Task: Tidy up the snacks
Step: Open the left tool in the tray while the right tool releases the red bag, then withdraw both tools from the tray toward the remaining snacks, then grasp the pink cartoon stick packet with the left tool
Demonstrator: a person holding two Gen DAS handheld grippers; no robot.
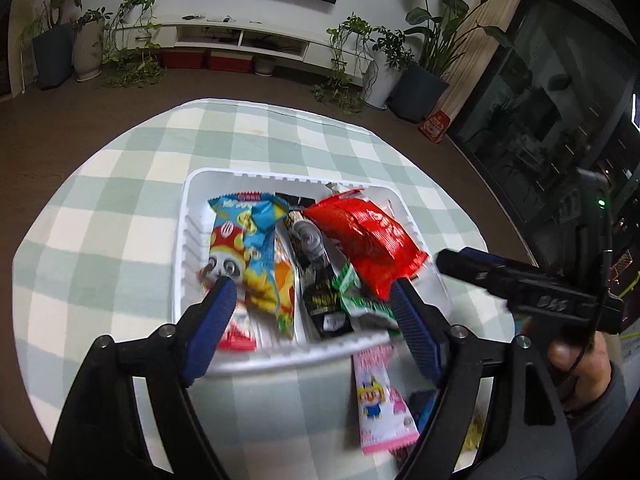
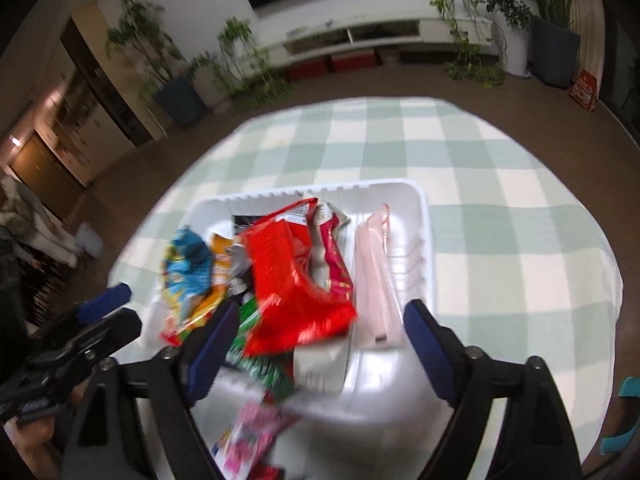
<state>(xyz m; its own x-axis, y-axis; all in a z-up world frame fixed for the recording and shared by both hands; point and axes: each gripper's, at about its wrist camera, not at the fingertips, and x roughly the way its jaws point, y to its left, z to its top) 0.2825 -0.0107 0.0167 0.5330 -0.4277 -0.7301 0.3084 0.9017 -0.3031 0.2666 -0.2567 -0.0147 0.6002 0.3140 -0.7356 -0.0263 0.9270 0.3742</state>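
Observation:
A white tray (image 1: 192,216) sits on the green-checked tablecloth and holds several snack packs. A red bag (image 1: 370,240) lies on top at the right, a blue and yellow pack (image 1: 252,240) at the left, a black pack (image 1: 320,292) between them. My left gripper (image 1: 310,288) hovers open over the tray's near side, nothing between its blue pads. In the right wrist view the red bag (image 2: 292,280) and a pale pink pack (image 2: 376,280) lie in the tray (image 2: 424,216). My right gripper (image 2: 320,312) is open above them, its pads touching nothing.
A pink cartoon pack (image 1: 380,396) lies on the cloth in front of the tray, also seen blurred (image 2: 248,436). The right gripper's body (image 1: 532,292) and a hand (image 1: 580,364) are at the tray's right edge. Potted plants (image 1: 424,76) and a low white shelf (image 1: 240,36) line the far wall.

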